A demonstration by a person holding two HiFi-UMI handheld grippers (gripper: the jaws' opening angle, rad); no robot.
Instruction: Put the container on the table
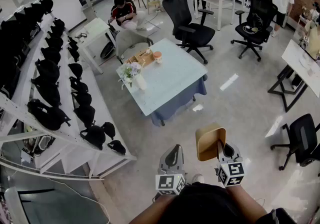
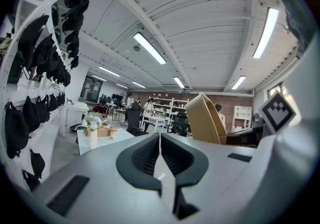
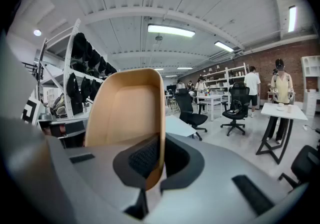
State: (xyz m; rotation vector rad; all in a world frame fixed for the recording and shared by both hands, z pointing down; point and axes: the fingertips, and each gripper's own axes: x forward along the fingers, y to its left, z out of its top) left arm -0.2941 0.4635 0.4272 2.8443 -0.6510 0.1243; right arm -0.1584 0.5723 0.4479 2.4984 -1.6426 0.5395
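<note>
A tan, open-topped container (image 1: 209, 142) hangs on its side above the floor, and my right gripper (image 1: 220, 146) is shut on its wall. In the right gripper view the container (image 3: 126, 110) fills the left centre, its side wall pinched between the dark pads of my right gripper (image 3: 159, 160). My left gripper (image 1: 173, 157) is beside it, shut with nothing between its pads (image 2: 172, 160). The container (image 2: 206, 118) also shows to the right in the left gripper view. The table (image 1: 172, 80), pale-topped with a blue skirt, stands well ahead across the floor.
On the table's far left end stand a vase of flowers (image 1: 136, 77), a wooden box (image 1: 141, 57) and a cup (image 1: 157, 57). A white rack of black gear (image 1: 60, 98) lines the left. Office chairs (image 1: 186, 23), other tables (image 1: 302, 65) and people are around.
</note>
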